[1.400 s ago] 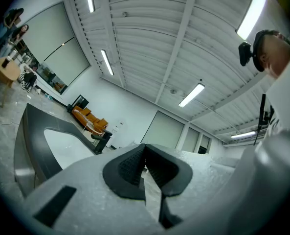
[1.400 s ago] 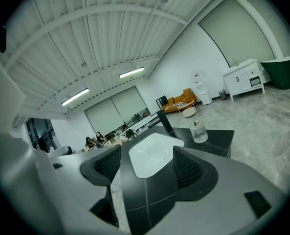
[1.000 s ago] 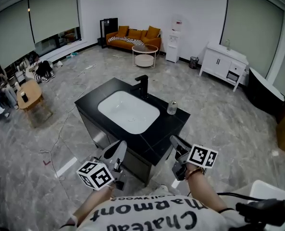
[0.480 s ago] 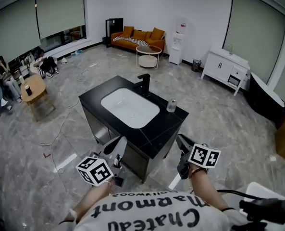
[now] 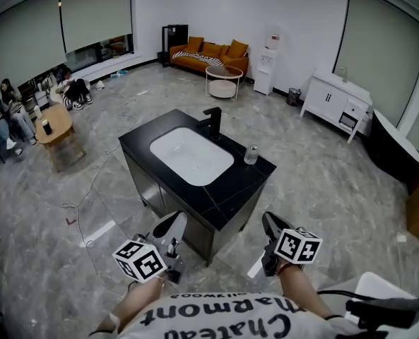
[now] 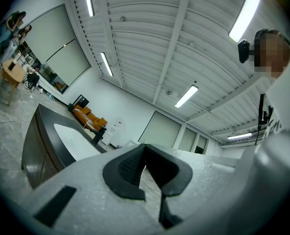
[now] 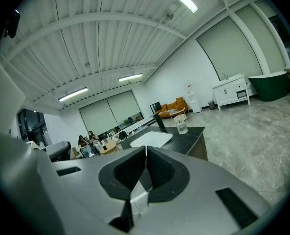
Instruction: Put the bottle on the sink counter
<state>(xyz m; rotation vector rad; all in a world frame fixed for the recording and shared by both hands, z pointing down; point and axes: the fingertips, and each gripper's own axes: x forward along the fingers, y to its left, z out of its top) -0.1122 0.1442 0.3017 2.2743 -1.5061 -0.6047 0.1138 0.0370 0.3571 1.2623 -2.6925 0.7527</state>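
Observation:
A small clear bottle (image 5: 251, 155) (image 7: 182, 125) stands upright on the black sink counter (image 5: 227, 189), to the right of the white basin (image 5: 190, 155) and near the black tap (image 5: 213, 123). My left gripper (image 5: 171, 224) (image 6: 144, 148) hangs below the counter's front corner, jaws shut with nothing between them. Off the counter's right front side, my right gripper (image 5: 271, 224) (image 7: 145, 151) is also shut and holds nothing. Both are well apart from the bottle.
The vanity stands alone on a grey marble floor. An orange sofa (image 5: 209, 54) and round table (image 5: 224, 81) lie at the back, a white cabinet (image 5: 334, 102) at the right. Several people sit at the left (image 5: 11, 115). A cable (image 5: 89, 189) trails on the floor.
The head view has drawn back from the vanity, which now sits higher and smaller. Both grippers have dropped lower in the view, away from the counter.

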